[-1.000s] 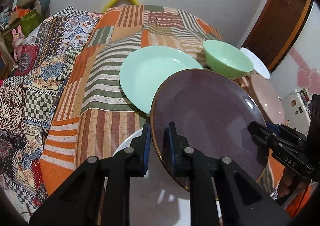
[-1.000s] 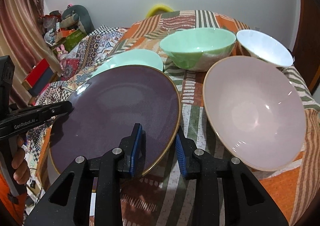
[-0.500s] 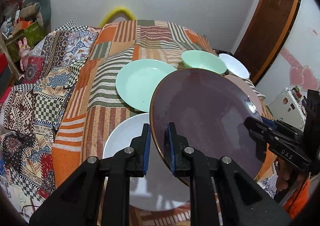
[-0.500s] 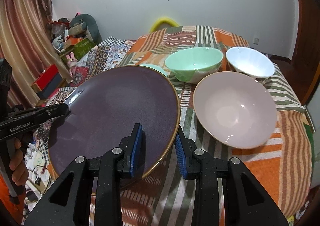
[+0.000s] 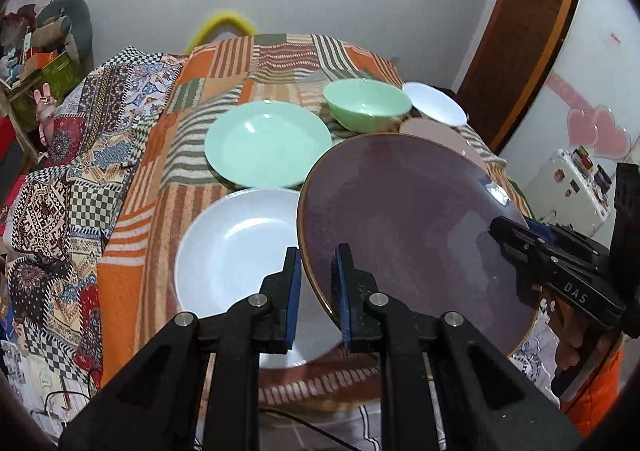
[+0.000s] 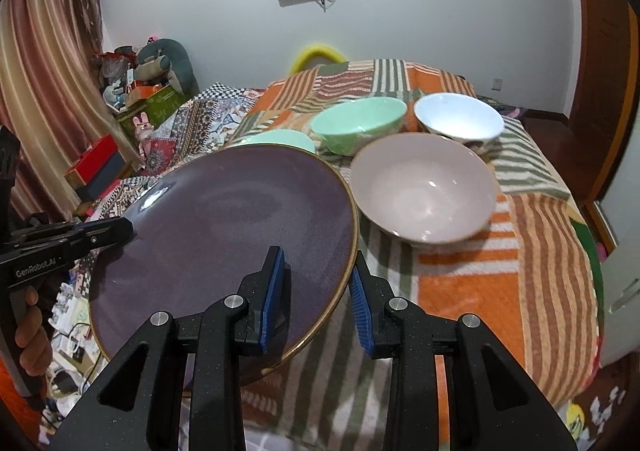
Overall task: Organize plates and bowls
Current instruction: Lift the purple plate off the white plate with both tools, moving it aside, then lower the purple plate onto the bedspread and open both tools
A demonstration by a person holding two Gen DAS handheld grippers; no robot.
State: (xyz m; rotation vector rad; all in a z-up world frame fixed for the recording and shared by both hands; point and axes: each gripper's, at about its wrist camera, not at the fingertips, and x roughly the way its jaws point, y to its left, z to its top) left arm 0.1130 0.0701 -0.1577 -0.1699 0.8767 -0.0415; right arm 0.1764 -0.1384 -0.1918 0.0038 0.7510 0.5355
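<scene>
The white plate (image 5: 236,247) lies on the striped blanket (image 5: 256,63), left of the purple plate (image 5: 412,227), with the green plate (image 5: 268,143) behind it. The left gripper (image 5: 316,291) is clenched on the purple plate's left rim; the right gripper (image 6: 316,291) clamps its opposite rim, holding it tilted above the blanket. Beyond it sit the green bowl (image 6: 360,123), pink bowl (image 6: 424,187) and white bowl (image 6: 460,119).

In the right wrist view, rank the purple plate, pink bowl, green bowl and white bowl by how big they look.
1. purple plate, though it is held up nearest the camera, which inflates it.
2. pink bowl.
3. green bowl and white bowl: these look alike, so no ranking between them.
</scene>
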